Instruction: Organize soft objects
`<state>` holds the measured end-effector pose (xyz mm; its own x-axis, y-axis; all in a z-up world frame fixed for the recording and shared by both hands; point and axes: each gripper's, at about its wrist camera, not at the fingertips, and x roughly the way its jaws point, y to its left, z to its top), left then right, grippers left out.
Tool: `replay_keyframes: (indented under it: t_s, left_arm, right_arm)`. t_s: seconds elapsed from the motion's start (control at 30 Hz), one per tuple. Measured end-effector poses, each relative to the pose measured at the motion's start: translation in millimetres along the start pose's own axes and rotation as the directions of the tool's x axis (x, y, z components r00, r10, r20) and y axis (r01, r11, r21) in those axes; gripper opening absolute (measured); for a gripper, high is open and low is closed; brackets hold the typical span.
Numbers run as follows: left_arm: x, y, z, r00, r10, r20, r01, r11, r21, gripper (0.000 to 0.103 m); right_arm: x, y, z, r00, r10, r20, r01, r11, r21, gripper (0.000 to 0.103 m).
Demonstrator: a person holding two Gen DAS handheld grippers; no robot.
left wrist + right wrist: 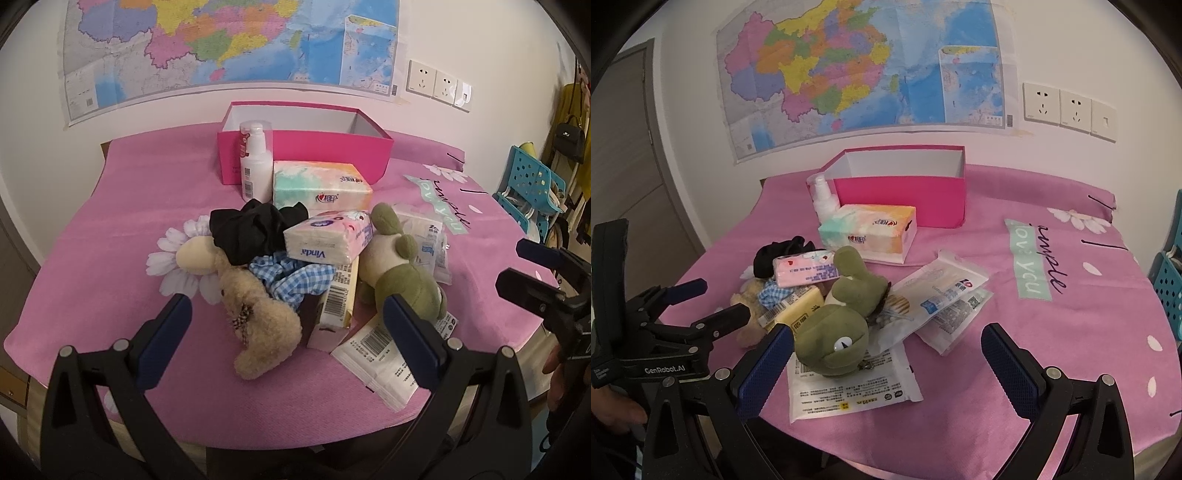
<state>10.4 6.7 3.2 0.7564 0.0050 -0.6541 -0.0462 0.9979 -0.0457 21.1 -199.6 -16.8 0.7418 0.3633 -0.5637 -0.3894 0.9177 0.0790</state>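
Note:
A pile lies mid-table: a tan plush bear (258, 321), a green plush frog (402, 273) (838, 332), a black scrunchie (251, 229) (768, 258), a blue checked scrunchie (295, 277), a Vinda tissue pack (328, 236) (805, 271) and a pastel tissue box (321, 184) (868, 232). Behind them stands an open pink box (306, 151) (905, 192). My left gripper (288, 317) (713, 299) is open, hovering just in front of the bear. My right gripper (888, 350) (517, 266) is open too, with the frog beside its left finger.
A white pump bottle (255, 162) (823, 199) stands at the pink box's left corner. Flat white packets (376, 362) (849, 387) and a yellow carton (338, 302) lie among the pile. A blue plastic rack (532, 184) stands off the table's right. Pink cloth (1071, 332) covers the table.

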Motion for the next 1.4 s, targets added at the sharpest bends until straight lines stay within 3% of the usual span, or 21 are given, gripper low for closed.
replay_keyframes:
  t_s: [0.33, 0.6, 1.03, 1.17, 1.4]
  left_arm:
    - [1.2, 0.2, 0.5, 1.0, -0.015, 0.0, 0.015, 1.0, 0.004, 0.103]
    - [-2.2, 0.4, -1.0, 0.997, -0.074, 0.011, 0.074, 0.997, 0.003, 0.103]
    - [11.2, 11.5, 0.2, 0.991, -0.137, -0.002, 0.137, 0.989, -0.05, 0.103]
    - [15.1, 9.4, 2.1, 0.983, -0.186, -0.005, 0.186, 0.981, -0.062, 0.103]
    - [13.8, -7.6, -2.5, 0.966, -0.26, -0.004, 0.26, 0.966, -0.005, 0.103]
  right_arm:
    - [3.0, -2.3, -1.8, 1.0, -0.001, -0.013, 0.001, 1.0, 0.002, 0.103]
    - [2.2, -5.0, -0.9, 1.0, -0.009, -0.012, 0.009, 1.0, 0.009, 0.103]
    - [24.6, -5.4, 3.7, 0.997, 0.048, -0.054, -0.047, 0.999, 0.009, 0.103]
    - [27.8, -7.2, 4.4, 0.995, 0.081, -0.059, -0.081, 0.997, 0.014, 0.103]
    - [29.0, -15.0, 5.7, 0.99, 0.134, -0.049, -0.133, 0.99, 0.037, 0.103]
